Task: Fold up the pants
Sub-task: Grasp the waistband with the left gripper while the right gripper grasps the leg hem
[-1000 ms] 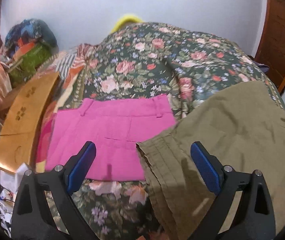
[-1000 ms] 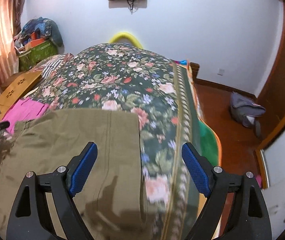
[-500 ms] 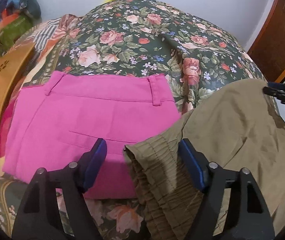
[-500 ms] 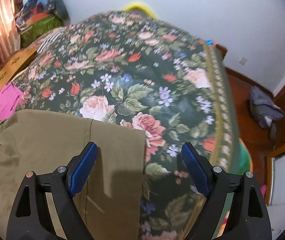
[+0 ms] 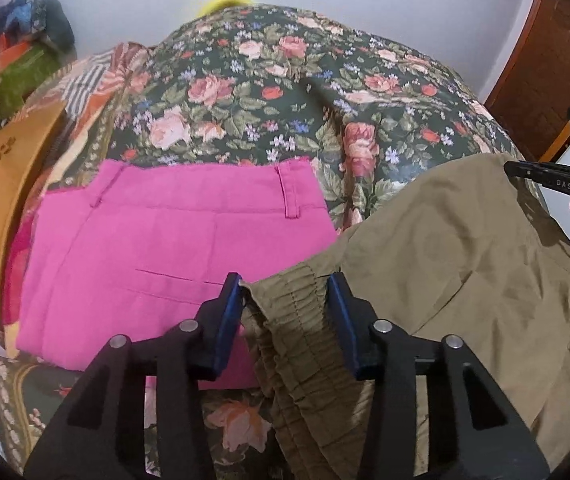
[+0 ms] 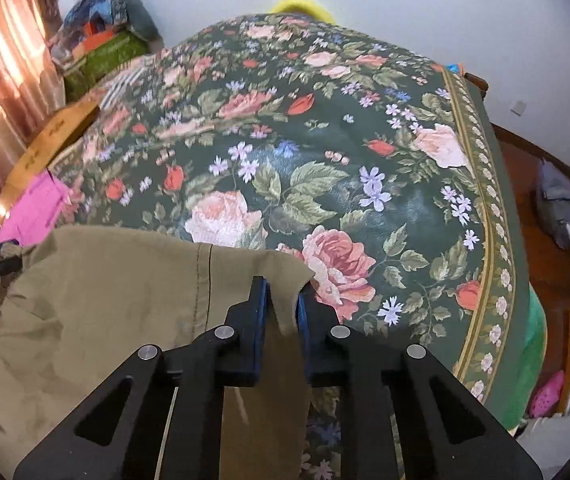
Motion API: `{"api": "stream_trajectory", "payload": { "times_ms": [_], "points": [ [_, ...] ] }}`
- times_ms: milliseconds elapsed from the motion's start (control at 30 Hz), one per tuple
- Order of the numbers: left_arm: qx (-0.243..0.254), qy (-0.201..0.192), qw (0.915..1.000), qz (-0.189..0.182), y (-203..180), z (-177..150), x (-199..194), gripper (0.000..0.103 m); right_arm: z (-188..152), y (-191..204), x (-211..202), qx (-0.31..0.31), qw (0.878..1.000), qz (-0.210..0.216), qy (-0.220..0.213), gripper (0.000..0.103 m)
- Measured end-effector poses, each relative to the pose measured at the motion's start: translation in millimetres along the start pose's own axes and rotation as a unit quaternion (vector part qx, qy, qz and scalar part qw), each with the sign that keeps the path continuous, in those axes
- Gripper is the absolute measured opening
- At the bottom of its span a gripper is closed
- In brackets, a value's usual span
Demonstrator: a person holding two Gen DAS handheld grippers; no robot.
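Floral bedspread point(image 6: 317, 168) under olive pants point(image 5: 465, 264); long axis crosswise between your hands. Left gripper point(image 5: 285, 300) closing around gathered waistband, pads not yet pressing. Right gripper point(image 6: 281, 308) clamped on hem corner.

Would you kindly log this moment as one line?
left gripper: closing around khaki pants waistband | right gripper: shut on pants corner

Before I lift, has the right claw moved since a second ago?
Yes. The right claw has come down toward the floral bedspread and its jaws have just been closing; they now pinch the corner of the olive pants.
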State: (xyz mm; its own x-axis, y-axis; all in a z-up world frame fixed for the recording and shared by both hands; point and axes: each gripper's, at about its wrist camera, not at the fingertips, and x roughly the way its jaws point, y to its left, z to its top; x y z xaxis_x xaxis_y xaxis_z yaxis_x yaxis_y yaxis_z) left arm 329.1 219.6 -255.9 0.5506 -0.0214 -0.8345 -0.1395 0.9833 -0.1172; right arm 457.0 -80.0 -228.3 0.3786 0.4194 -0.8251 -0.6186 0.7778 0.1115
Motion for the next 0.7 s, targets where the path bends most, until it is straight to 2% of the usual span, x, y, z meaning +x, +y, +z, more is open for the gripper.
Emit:
{"api": "stream_trajectory", "payload": {
  "times_ms": [167, 200, 267, 533, 700],
  "points": [
    [0.001, -0.025, 0.9997, 0.003, -2, 9, -24, 0.038, 3, 3, -24, 0.01, 0.999, 0.001, -0.039, 0.012],
    [0.001, -0.03, 0.9995, 0.004, -3, 11, -28, 0.025, 5, 3, -32, 0.016, 0.999, 0.003, -0.05, 0.012],
    [-0.001, -0.036, 0.9993, -0.006, -5, 15, -40, 0.018, 8, 4, -46, 0.02, 0.997, 0.003, -0.069, 0.012],
    [0.011, -0.081, 0.9966, -0.009, -21, 29, -90, 0.008, 24, 22, -117, 0.009, 0.988, -0.005, -0.152, 0.011],
    [0.017, -0.113, 0.9933, -0.022, -30, 32, -127, 0.007, 27, 32, -158, 0.003, 0.981, -0.011, -0.192, 0.011]
  ]
}}
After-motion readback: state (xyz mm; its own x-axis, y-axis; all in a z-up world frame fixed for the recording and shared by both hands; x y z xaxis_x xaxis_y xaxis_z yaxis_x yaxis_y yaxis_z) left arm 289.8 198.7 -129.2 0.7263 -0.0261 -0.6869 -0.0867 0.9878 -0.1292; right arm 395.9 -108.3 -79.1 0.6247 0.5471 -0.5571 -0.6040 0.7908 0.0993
